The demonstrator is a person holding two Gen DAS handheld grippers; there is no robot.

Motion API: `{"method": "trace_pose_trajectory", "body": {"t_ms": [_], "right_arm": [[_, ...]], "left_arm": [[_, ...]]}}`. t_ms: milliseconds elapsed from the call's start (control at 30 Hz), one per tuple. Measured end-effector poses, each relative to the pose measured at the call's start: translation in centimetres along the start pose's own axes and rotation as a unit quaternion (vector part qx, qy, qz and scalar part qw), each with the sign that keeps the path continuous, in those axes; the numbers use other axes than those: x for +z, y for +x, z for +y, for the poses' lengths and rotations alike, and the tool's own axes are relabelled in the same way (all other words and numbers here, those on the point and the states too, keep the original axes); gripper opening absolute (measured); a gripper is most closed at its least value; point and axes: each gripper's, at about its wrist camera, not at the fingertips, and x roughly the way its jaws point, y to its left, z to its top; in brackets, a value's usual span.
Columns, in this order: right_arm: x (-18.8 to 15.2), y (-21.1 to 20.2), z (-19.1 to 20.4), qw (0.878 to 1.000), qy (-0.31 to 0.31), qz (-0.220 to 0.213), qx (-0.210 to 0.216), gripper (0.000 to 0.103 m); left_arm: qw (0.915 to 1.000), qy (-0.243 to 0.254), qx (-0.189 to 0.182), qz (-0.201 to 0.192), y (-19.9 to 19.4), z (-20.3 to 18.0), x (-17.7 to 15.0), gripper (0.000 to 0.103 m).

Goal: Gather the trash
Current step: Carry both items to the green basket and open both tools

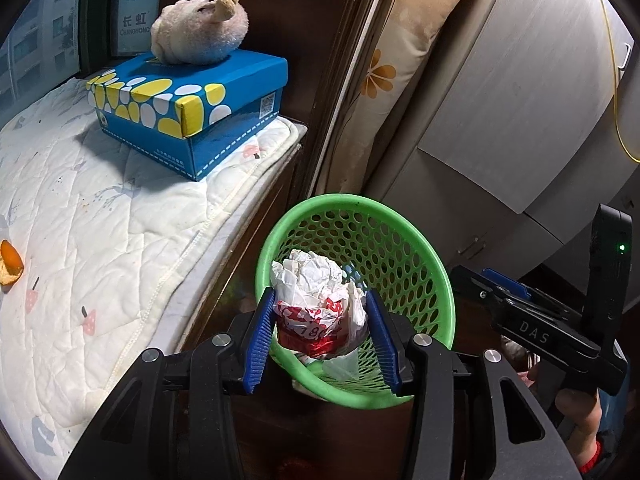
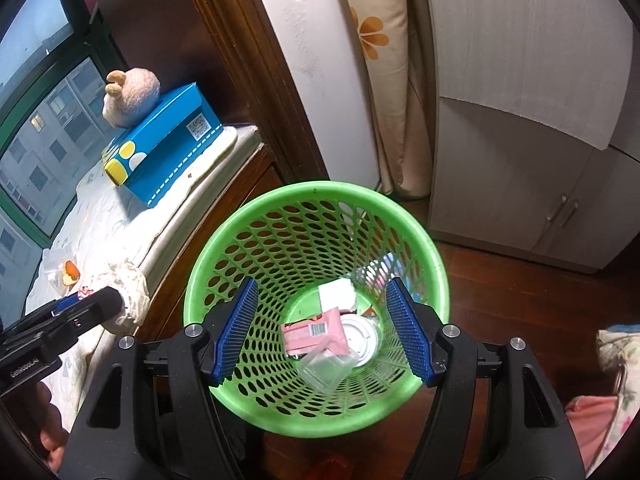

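My left gripper (image 1: 320, 336) is shut on a crumpled white and red paper wrapper (image 1: 316, 300) and holds it over the near rim of the green mesh basket (image 1: 416, 248). In the right wrist view the same wrapper (image 2: 128, 296) shows at the left, beside the basket (image 2: 248, 216), held by the left gripper (image 2: 96, 304). My right gripper (image 2: 320, 332) is open and empty above the basket's mouth. Inside the basket lie a pink packet (image 2: 312, 332), a white block (image 2: 336, 294), a clear plastic piece (image 2: 324, 366) and a round lid (image 2: 360, 338). A piece of orange peel (image 1: 10, 264) lies on the quilted mat.
A white quilted mat (image 1: 100, 240) covers the window ledge at the left. A blue and yellow box (image 1: 188, 108) with a plush toy (image 1: 200, 30) on it stands at its far end. A grey cabinet (image 2: 520, 160) and a folded floral mattress (image 2: 380, 60) stand behind the basket.
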Motion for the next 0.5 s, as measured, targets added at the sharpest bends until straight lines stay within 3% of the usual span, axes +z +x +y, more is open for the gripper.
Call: {"method": "trace_pose_trajectory", "body": {"t_ms": [200, 267, 500], "right_arm": [[-0.2, -0.7, -0.9, 1.000, 0.010, -0.005, 0.001, 0.069], [-0.3, -0.7, -1.2, 1.000, 0.013, -0.005, 0.001, 0.069], [-0.5, -0.8, -1.4, 1.000, 0.018, -0.003, 0.005, 0.069]], "left_arm": [[0.9999, 0.006, -0.009, 0.007, 1.2, -1.1, 0.2, 0.046], [0.9999, 0.005, -0.013, 0.009, 1.4, -1.3, 0.2, 0.053], [0.9998, 0.007, -0.015, 0.014, 1.7, -1.7, 0.0, 0.060]]}}
